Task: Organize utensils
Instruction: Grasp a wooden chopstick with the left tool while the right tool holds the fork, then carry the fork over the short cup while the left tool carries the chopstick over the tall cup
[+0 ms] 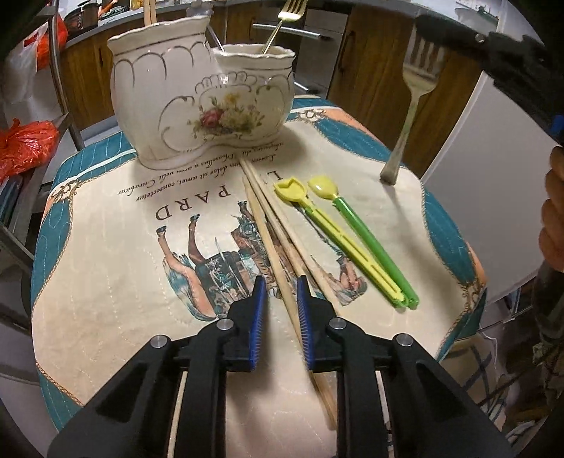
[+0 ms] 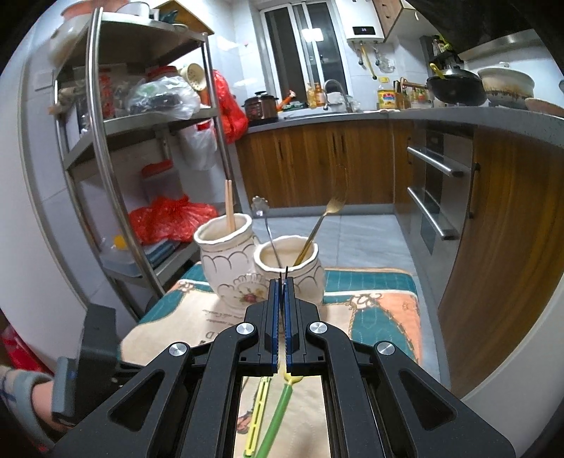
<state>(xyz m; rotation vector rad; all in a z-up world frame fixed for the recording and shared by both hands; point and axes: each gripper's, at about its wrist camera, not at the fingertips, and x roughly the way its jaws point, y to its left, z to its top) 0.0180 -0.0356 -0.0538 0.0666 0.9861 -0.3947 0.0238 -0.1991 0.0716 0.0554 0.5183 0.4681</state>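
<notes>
With the left gripper (image 1: 280, 282): low over the mat (image 1: 105, 282), jaws narrow but not clamped. Between its blue pads (image 1: 259, 317), one stick of the loose chopsticks (image 1: 268, 225), close against the right pad, a clear gap to the left pad. Ahead of the tips, the rest of the pile, fanning away toward the holder (image 1: 169, 105). Just right of the pile, two green-and-yellow plastic utensils (image 1: 352, 239) lying side by side. Far ahead, at the mat's end, the two-pot holder itself: potted sticks (image 2: 230, 208) in the taller pot, a gold fork (image 1: 282, 24) and a flower-topped handle (image 2: 261, 208) in the lower one.

With the right gripper (image 2: 282, 282): closed, pinching a silver fork (image 1: 412, 88) by the tines. Hangs handle-down from the pads, tilted, its end just at the mat, well right of the left gripper and beyond the plastic utensils. In the right wrist view only a thin dark sliver at the fingertips, directly before the lower pot. Beneath this gripper, the plastic utensils again.

At the left view's right edge, part of a hand (image 1: 557, 211).
</notes>
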